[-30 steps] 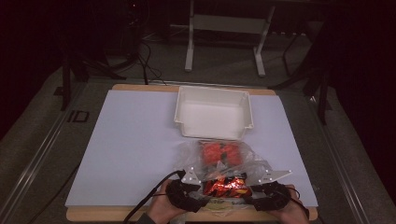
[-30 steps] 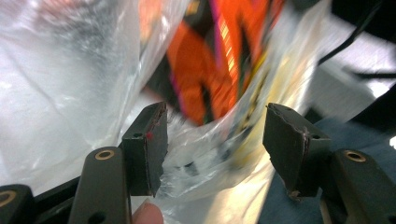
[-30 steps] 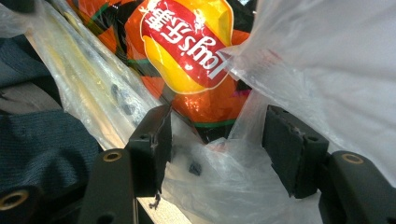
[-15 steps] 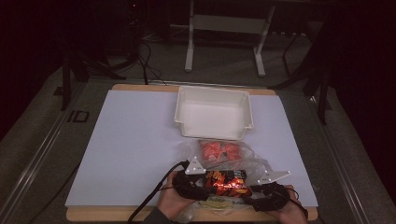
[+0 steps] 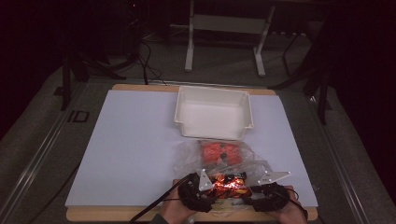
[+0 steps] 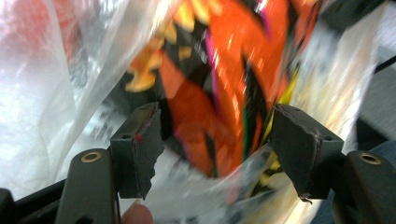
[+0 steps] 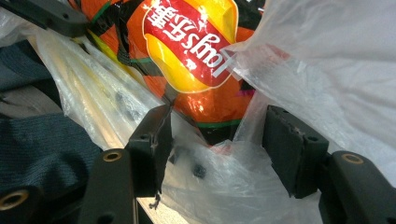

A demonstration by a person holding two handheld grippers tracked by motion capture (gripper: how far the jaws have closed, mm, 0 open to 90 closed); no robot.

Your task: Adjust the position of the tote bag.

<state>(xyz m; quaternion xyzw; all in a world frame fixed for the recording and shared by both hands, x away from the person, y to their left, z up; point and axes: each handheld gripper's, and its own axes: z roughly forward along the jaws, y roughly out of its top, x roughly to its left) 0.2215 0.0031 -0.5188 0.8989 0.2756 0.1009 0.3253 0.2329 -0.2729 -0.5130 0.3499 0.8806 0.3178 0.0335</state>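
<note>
Both sets of jaws stand open. The left gripper has just been opening, and its pads flank the orange crisp packet and the film around it without pressing on them. The right gripper likewise stands apart around a fold of the clear plastic bag, gripping nothing.

In the high view the two grippers sit at six o'clock on the white mat, left gripper at the packet's seven o'clock, right gripper at its four o'clock. The crisp packet lies inside the bag's near end. Farther in, at twelve o'clock from it, a second red-orange pack rests in the same bag. Beyond that stands the white bin, just clear of the bag.

Risk, as judged: with neither gripper holding, the loose film may slump over the mouth. A closing jaw could then pinch film and packet together, dragging the whole bag or crushing the contents.
</note>
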